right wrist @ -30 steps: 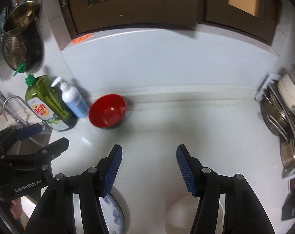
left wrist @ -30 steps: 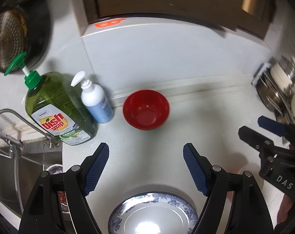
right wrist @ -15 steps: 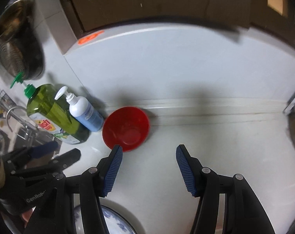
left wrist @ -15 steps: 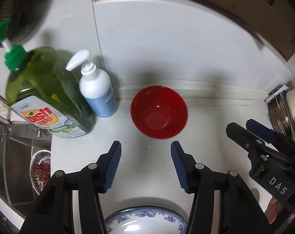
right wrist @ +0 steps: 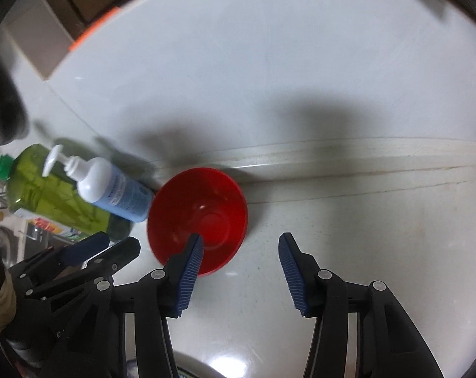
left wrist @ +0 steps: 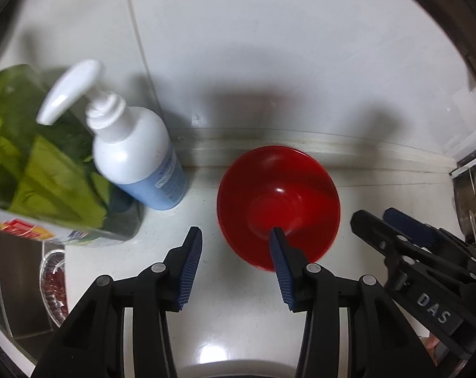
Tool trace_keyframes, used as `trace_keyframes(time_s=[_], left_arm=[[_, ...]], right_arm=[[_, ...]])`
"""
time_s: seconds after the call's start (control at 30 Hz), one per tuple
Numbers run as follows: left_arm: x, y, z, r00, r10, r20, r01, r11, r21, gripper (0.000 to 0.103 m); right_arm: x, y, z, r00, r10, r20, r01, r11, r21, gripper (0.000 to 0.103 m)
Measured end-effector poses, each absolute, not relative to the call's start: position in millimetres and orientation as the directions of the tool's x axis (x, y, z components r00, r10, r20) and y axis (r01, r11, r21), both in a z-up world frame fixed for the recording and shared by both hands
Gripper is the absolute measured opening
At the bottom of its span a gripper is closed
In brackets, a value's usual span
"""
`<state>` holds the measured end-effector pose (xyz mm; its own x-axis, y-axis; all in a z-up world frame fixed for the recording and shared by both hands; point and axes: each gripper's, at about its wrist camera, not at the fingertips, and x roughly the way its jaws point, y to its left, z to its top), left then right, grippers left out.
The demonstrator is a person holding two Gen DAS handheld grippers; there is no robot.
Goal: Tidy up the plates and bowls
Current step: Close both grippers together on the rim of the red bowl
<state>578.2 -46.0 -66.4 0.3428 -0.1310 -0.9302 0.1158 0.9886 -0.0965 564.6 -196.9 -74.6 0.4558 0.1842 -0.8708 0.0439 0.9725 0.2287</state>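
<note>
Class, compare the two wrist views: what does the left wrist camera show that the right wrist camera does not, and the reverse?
Only the left wrist view shows the metal dish rack at the right edge and a glass dish of red pieces down in the sink. Only the right wrist view shows the orange sticker on the wall corner. Both show the red bowl, the white pump bottle, the green soap bottle, and the left gripper and right gripper, jaws open.

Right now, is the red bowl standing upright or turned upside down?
Upright. The red bowl rests on the counter with its opening up; both views show its empty inside and round bottom.
</note>
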Motion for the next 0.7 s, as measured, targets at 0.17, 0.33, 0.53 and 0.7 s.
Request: trace_keyframes(time_s=[0.17, 0.33, 0.53, 0.7], left_arm=[[590.1, -50.0, -80.6, 0.313, -0.127, -0.941, 0.107, 0.989, -0.098, 0.04], [600.9, -52.9, -92.2, 0.298, -0.117, -0.947, 0.103, 0.991, -0.09, 0.034], [609.1, -60.1, -102.5, 0.292, -0.096, -0.952, 0.119, 0.991, -0.063, 0.027], [613.3, -63.7, -107.0, 0.294, -0.087, -0.952, 0.123, 0.991, -0.053, 0.021]], right_arm=[[583.5, -201.0, -95.8, 0.405, 0.201, -0.892, 0.074, 0.965, 0.252, 0.042], [592.5, -202.9, -111.7, 0.381, 0.211, -0.9, 0.094, 0.96, 0.264, 0.036], [599.0, -203.0, -122.9, 0.363, 0.208, -0.908, 0.095, 0.961, 0.258, 0.027], [601.3, -202.5, -128.5, 0.35, 0.208, -0.913, 0.086, 0.964, 0.253, 0.016]])
